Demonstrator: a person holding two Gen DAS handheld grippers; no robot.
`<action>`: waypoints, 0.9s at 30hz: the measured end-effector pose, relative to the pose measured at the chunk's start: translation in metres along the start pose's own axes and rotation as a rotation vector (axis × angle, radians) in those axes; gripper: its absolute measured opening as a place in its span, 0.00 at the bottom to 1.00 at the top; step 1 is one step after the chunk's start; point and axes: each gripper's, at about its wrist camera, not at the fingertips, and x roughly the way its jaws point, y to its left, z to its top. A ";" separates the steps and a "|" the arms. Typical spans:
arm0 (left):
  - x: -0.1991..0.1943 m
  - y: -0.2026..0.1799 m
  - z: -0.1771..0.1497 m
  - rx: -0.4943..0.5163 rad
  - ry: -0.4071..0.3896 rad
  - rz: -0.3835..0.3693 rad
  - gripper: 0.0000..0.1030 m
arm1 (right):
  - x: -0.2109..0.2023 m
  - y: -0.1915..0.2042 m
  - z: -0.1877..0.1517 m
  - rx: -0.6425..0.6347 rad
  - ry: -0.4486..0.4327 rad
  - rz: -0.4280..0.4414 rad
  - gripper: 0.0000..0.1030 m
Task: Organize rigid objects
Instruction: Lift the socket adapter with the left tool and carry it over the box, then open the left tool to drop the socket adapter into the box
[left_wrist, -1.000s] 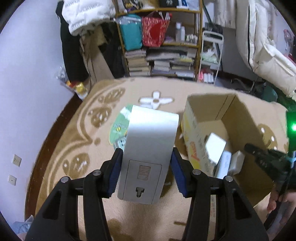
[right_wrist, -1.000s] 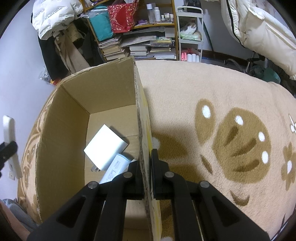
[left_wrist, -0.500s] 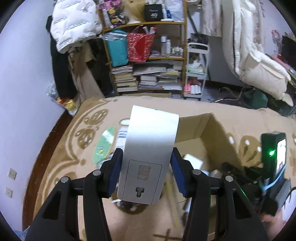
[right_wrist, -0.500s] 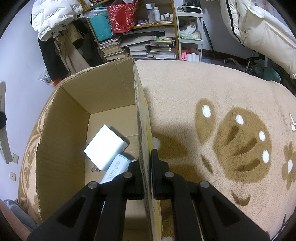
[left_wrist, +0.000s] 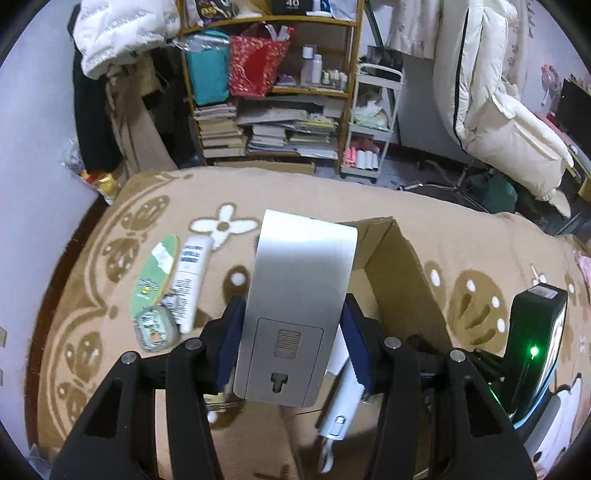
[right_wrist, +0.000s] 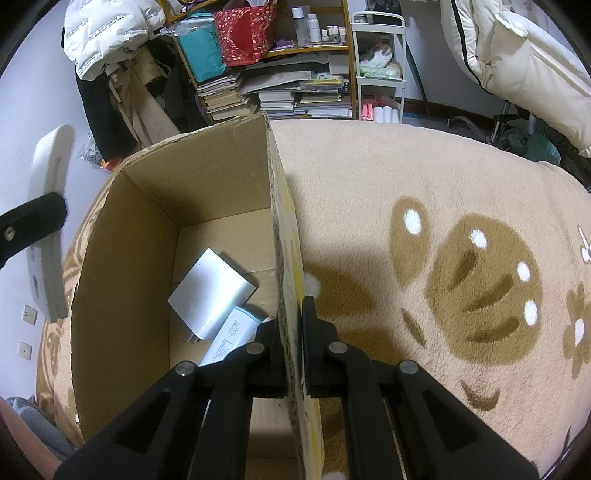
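My left gripper is shut on a flat silver device with a grey panel and a hook slot on its back, held above the open cardboard box. The same silver device shows edge-on at the left of the right wrist view, over the box's left wall. My right gripper is shut on the box's right wall. Inside the box lie a white square charger and a white power bank.
On the tan patterned blanket left of the box lie a green oval pack, a white tube and a small round tin. A cluttered bookshelf, a white cart and a padded chair stand beyond the bed.
My left gripper has carried the silver device to the right, from beside the box to over its opening. The right gripper stays clamped on the box wall.
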 end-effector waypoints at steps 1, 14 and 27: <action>0.002 -0.001 0.001 0.008 0.007 -0.004 0.49 | 0.000 0.001 0.000 0.000 0.000 0.000 0.06; 0.027 -0.013 -0.009 0.050 0.081 0.021 0.48 | 0.000 0.000 0.000 -0.002 0.001 -0.001 0.07; 0.023 -0.009 -0.011 0.073 0.095 0.022 0.58 | 0.004 0.001 0.001 -0.008 0.000 0.002 0.07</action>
